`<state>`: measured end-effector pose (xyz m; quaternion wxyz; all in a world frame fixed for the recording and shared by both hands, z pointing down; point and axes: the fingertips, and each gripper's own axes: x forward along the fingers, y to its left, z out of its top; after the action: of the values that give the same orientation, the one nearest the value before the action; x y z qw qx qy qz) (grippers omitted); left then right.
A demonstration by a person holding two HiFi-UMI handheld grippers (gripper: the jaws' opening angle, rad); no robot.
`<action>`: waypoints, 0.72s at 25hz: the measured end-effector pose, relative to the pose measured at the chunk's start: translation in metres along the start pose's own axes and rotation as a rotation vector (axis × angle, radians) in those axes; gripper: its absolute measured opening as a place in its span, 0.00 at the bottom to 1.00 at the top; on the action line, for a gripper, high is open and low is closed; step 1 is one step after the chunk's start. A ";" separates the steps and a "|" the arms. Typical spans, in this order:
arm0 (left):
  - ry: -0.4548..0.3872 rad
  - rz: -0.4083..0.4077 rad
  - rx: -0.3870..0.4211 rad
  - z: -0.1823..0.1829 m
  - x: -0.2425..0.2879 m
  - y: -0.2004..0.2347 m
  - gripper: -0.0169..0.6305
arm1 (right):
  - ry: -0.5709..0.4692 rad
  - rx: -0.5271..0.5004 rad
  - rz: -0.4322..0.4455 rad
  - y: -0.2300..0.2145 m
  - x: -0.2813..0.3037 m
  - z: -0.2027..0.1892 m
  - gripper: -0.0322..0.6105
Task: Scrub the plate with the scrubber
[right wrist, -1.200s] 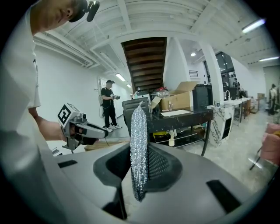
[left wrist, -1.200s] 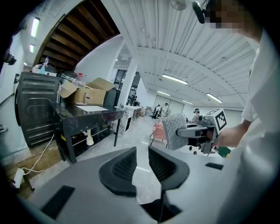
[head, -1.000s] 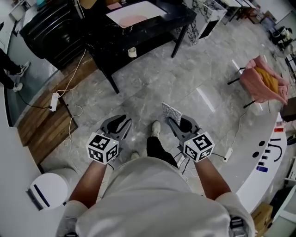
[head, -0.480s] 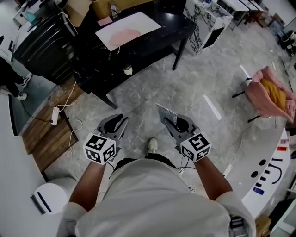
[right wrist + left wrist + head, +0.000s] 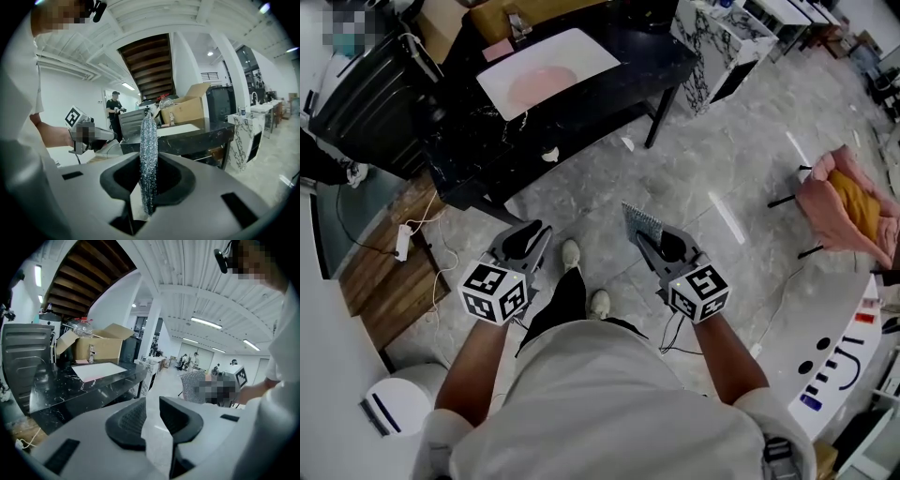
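Scrubber (image 5: pixel 148 140) edgewise in right tongs (image 5: pixel 149 183), pointing forward

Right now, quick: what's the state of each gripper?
Left gripper: open, nothing between the jaws, which have just been closing a little.
Right gripper: closed on the scrubber.

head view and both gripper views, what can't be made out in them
- Pink round thing on the white mat: head view, too small to tell if it is a plate.
- Scrubber: right gripper view, edge-on; its lower end is hidden between the jaws of the right tool.
- Cardboard box: right gripper view, its side and flaps hide the contents.
- Pink cloth: head view, cut off by the right edge.
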<state>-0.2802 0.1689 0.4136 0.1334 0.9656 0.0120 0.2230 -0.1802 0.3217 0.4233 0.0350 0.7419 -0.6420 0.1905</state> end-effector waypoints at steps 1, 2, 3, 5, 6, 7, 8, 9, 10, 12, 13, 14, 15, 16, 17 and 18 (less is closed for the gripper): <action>-0.008 0.000 -0.011 0.004 0.006 0.008 0.16 | 0.000 0.004 0.001 -0.006 0.008 0.003 0.17; -0.017 -0.001 -0.024 0.008 0.012 0.017 0.16 | 0.001 0.005 0.000 -0.012 0.016 0.005 0.17; -0.025 -0.002 -0.036 0.013 0.020 0.026 0.16 | 0.004 0.003 -0.002 -0.019 0.024 0.009 0.17; -0.036 -0.007 -0.053 0.023 0.036 0.043 0.16 | 0.012 -0.003 -0.010 -0.034 0.039 0.017 0.17; -0.039 -0.010 -0.060 0.029 0.045 0.052 0.16 | 0.016 -0.005 -0.014 -0.041 0.047 0.022 0.17; -0.041 -0.013 -0.067 0.035 0.054 0.062 0.16 | 0.020 -0.007 -0.017 -0.048 0.056 0.029 0.17; -0.043 -0.015 -0.076 0.042 0.063 0.073 0.16 | 0.024 -0.011 -0.017 -0.054 0.065 0.036 0.17; -0.045 -0.016 -0.085 0.050 0.072 0.084 0.16 | 0.028 -0.017 -0.015 -0.060 0.074 0.042 0.17; -0.045 -0.014 -0.092 0.057 0.081 0.095 0.16 | 0.032 -0.024 -0.011 -0.067 0.085 0.049 0.17; -0.045 -0.009 -0.099 0.071 0.099 0.116 0.16 | 0.039 -0.039 0.000 -0.080 0.107 0.063 0.17; -0.044 -0.006 -0.101 0.078 0.107 0.126 0.16 | 0.042 -0.044 0.004 -0.087 0.119 0.070 0.17; -0.044 -0.001 -0.103 0.085 0.114 0.137 0.16 | 0.044 -0.047 0.008 -0.093 0.131 0.077 0.17; -0.043 0.004 -0.105 0.092 0.121 0.148 0.16 | 0.046 -0.048 0.010 -0.099 0.143 0.083 0.17; -0.042 0.009 -0.108 0.099 0.128 0.159 0.16 | 0.048 -0.049 0.011 -0.105 0.155 0.090 0.17; -0.040 0.012 -0.114 0.105 0.135 0.170 0.16 | 0.050 -0.050 0.012 -0.111 0.167 0.097 0.17; -0.037 0.015 -0.123 0.111 0.142 0.180 0.16 | 0.052 -0.054 0.014 -0.116 0.177 0.103 0.17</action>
<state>-0.1107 -0.0207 0.4253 0.1910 0.9596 -0.0112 0.2063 -0.0252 0.1445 0.4082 0.0704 0.7310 -0.6510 0.1924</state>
